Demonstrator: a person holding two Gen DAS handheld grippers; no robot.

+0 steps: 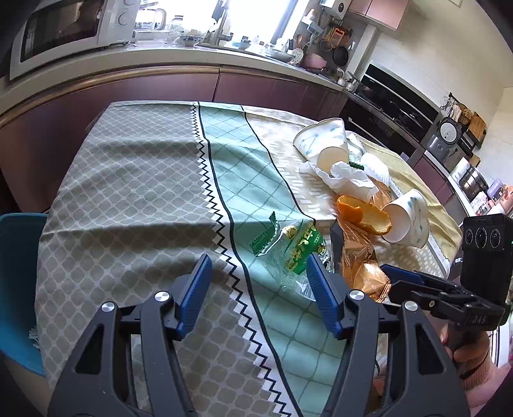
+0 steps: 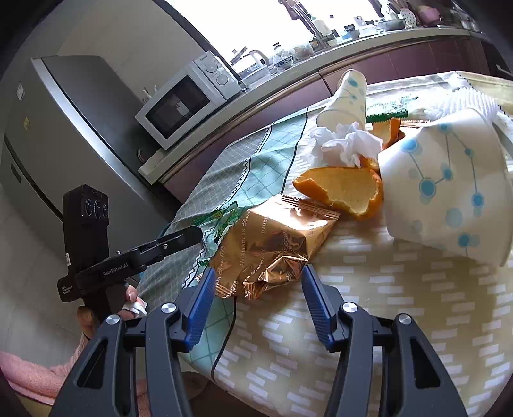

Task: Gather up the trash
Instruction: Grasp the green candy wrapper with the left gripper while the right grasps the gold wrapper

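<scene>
Trash lies on a table under a patterned cloth (image 1: pixel 144 192). A green clear wrapper (image 1: pixel 288 247) sits just ahead of my left gripper (image 1: pixel 256 268), which is open, its right fingertip at the wrapper's edge. A crumpled gold wrapper (image 2: pixel 275 243) has its near end between the fingers of my open right gripper (image 2: pixel 258 274); the pads flank it without squeezing. Beyond lie an orange peel (image 2: pixel 340 192), a white tissue (image 2: pixel 346 144) and two tipped paper cups with blue dots (image 2: pixel 346 96) (image 2: pixel 449 192). The left gripper (image 2: pixel 192 235) shows at the left of the right wrist view.
A kitchen counter (image 1: pixel 160 61) with a microwave (image 1: pixel 64 29) runs behind the table. A blue chair (image 1: pixel 16 272) stands at the table's left edge. A fridge (image 2: pixel 64 112) is to the left. A white fluted paper liner (image 2: pixel 465 102) lies behind the cups.
</scene>
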